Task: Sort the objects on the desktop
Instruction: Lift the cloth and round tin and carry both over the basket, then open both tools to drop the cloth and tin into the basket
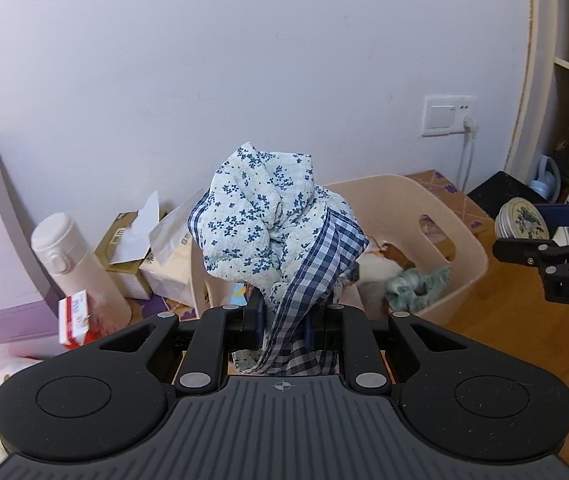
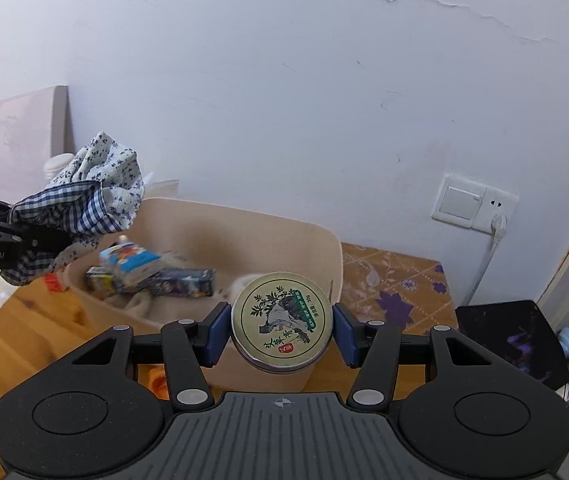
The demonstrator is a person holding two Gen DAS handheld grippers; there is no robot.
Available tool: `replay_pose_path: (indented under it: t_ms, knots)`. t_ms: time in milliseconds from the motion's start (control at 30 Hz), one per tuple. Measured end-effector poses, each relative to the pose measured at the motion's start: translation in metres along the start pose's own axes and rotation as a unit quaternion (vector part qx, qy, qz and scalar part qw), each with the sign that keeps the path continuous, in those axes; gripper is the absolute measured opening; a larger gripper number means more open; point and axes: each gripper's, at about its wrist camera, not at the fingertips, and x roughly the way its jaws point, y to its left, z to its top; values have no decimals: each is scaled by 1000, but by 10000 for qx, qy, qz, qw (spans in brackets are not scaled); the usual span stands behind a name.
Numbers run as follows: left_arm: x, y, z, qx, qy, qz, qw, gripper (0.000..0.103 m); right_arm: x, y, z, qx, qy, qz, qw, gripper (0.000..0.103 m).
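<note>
you are pinching the soft, floppy cloth bundle (image 1: 268, 224) in your left gripper (image 1: 282, 320) by its checked tail, and clamping the stiff, likely slippery round tin (image 2: 282, 316) by its rim in your right gripper (image 2: 282, 334).

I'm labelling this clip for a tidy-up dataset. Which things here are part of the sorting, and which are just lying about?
In the job:
- left gripper, shut on the floral cloth
- right gripper, shut on the round tin
- beige basket, already holding small boxes and a green scrunchie

Lying about:
- white flask
- tissue box
- black pad
- wall socket
</note>
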Motion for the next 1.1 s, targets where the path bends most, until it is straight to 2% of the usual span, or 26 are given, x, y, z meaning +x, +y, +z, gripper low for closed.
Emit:
replay_pose_path:
  t_ms: [133, 267, 567, 667, 767, 833, 867, 1000, 1100]
  knots:
    - [27, 4, 5, -72, 97, -59, 9999, 18, 25, -1, 10, -18, 69, -74, 9999, 52]
    - [53, 4, 11, 64, 180, -62, 9998, 18, 52, 1, 17, -107, 170, -84, 9998, 52]
    - [93, 1, 17, 171, 488, -162, 9985, 20, 98, 17, 18, -148, 541, 131, 9983, 52]
    - [99, 1, 15, 179, 535, -103, 9984, 25, 106, 22, 17, -184, 641, 200, 9976, 52]
    - [100, 1, 12, 178, 511, -70, 9985, 46, 111, 23, 15, -177, 760, 251, 9966, 52]
    - [98, 0, 11, 198, 442, 42, 9988, 64, 111, 21, 14, -131, 836, 285, 9960, 52]
    - [97, 1, 11, 208, 408, 102, 9989, 66, 110, 20, 14, -101, 842, 262, 9961, 60]
    - [94, 4, 11, 134, 403, 159, 9990, 71, 105, 15, 15, 31, 809, 289, 9963, 64]
    - [89, 7, 11, 33, 384, 205, 9990, 75, 98, 12, 19, 95, 744, 274, 9968, 74]
